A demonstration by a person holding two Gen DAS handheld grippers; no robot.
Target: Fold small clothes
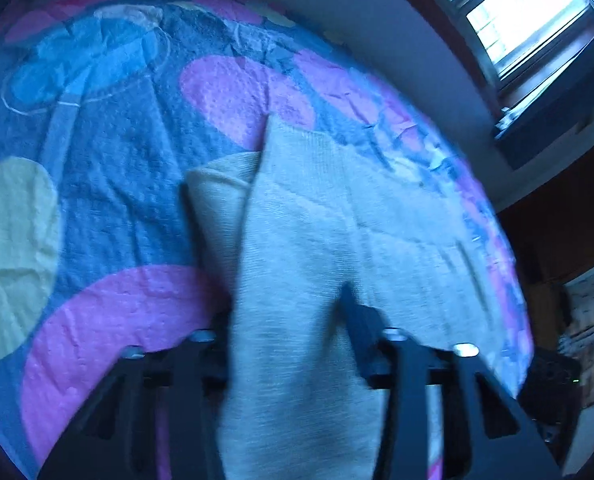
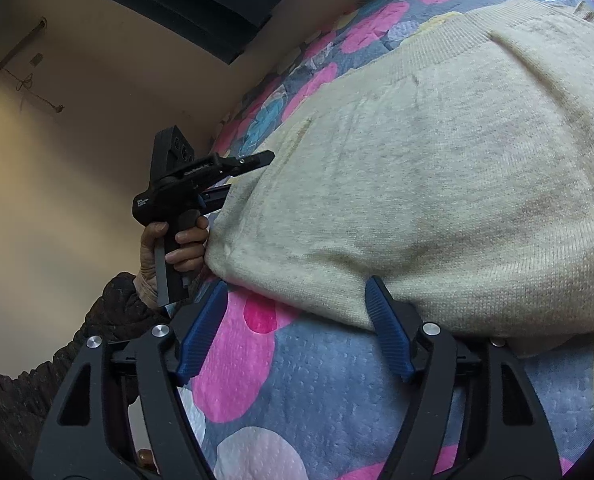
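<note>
A bed [image 2: 305,364] covered with a quilt of pink, blue and pale dots fills most of both views, running up to a plain wall at the upper left of the right wrist view. On it lies the cream knitted sweater [image 2: 437,184], spread across the centre and right of that frame, its ribbed band toward the upper right and one folded edge running along the lower part of the picture, from left of centre toward the lower right.

The left tongs [image 1: 281,312] are drawn in on a bunched fold of the sweater, which fills the gap between them in the left wrist view; the knit stretches away toward the upper right of that frame. From the right wrist camera the same tool shows at centre left, gripped by a hand [image 2: 177,248] at the sweater's left edge.

The right tongs [image 2: 289,320] stand apart with nothing between them, at the bottom of their frame. The right blue pad touches or just overlaps the near edge; the left one is over bare quilt. The sweater lies ahead and to the right, so closing on that edge looks like the next move.
</note>
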